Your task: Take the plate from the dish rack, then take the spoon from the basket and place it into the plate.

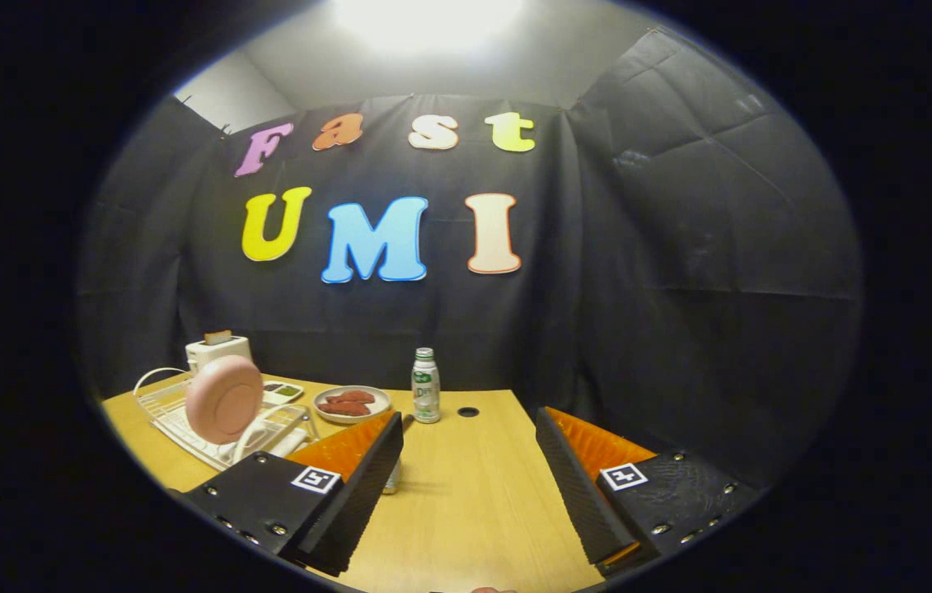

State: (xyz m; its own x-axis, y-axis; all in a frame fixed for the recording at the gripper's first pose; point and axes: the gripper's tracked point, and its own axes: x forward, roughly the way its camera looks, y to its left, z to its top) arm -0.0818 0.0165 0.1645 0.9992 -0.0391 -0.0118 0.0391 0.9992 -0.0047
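While the pink plate (224,399) stood on edge in the white dish rack (185,420), presumably for drying, the tongs (470,486) hung spread and empty above the counter (466,494).

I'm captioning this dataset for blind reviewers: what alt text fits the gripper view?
The open tongs, holding nothing, hover over a bare stretch of the light wooden table. Beyond the left finger a round pink plate stands upright in a white wire dish rack. Farther back sit a white toaster, a small dish of reddish food and a white bottle.
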